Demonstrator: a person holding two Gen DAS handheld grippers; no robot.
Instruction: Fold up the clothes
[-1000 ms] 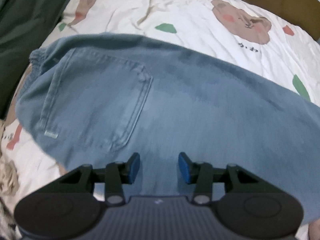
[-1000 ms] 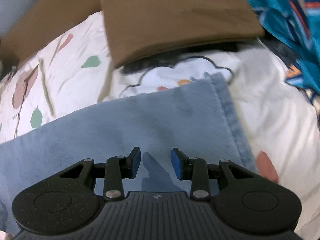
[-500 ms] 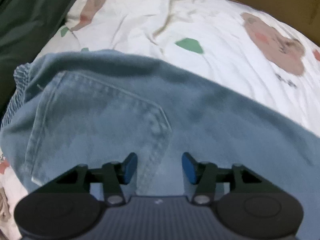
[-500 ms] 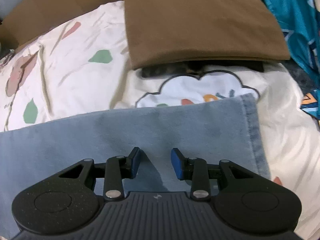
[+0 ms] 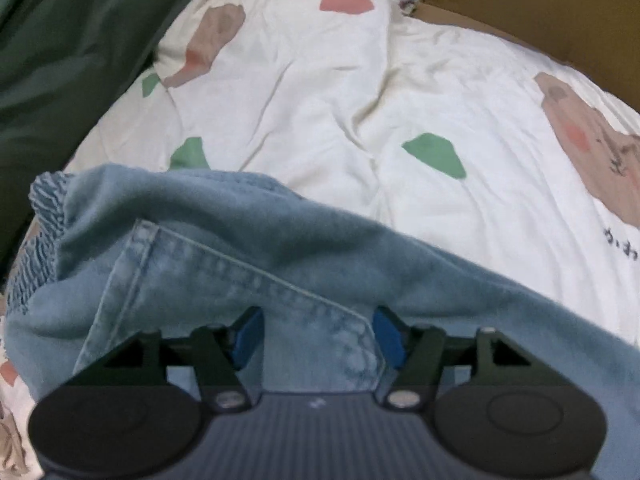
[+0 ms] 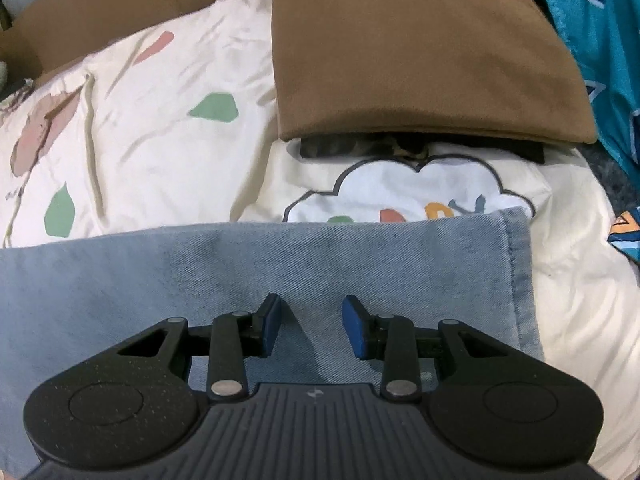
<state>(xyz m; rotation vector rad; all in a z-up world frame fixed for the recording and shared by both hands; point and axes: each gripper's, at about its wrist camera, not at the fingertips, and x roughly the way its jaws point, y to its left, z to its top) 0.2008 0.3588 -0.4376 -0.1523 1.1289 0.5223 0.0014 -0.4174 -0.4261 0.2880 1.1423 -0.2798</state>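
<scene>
— Jeans (image 5: 280, 264) fill the lower half of the left wrist view now; what has changed since a second ago?

— The left gripper (image 5: 318, 336) has slid toward the waist end. The back pocket (image 5: 224, 304), which sat up and left of the fingers earlier, now lies right between them, its corner just by the right pad. The jaws are opening, wider apart than before, with denim under them but nothing pinched.

— And the other side?

— The right gripper (image 6: 312, 330) has crept toward the hem (image 6: 520, 280). More of the cloud print (image 6: 416, 184) on the white bedding (image 6: 168, 128) shows above the leg than earlier. Its jaws stand moderately apart, as before, over flat denim, clamped on nothing.

— Counts?

— One pair of jeans, one pocket seen, one elastic waistband (image 5: 40, 248) bunched at the left edge. One brown folded cloth (image 6: 420, 48) at the upper middle of the right view, one teal patterned fabric (image 6: 600, 40) in its upper right corner, one dark green fabric (image 5: 68, 60) at the left view's upper left. Two grippers, two blue pads each.
</scene>
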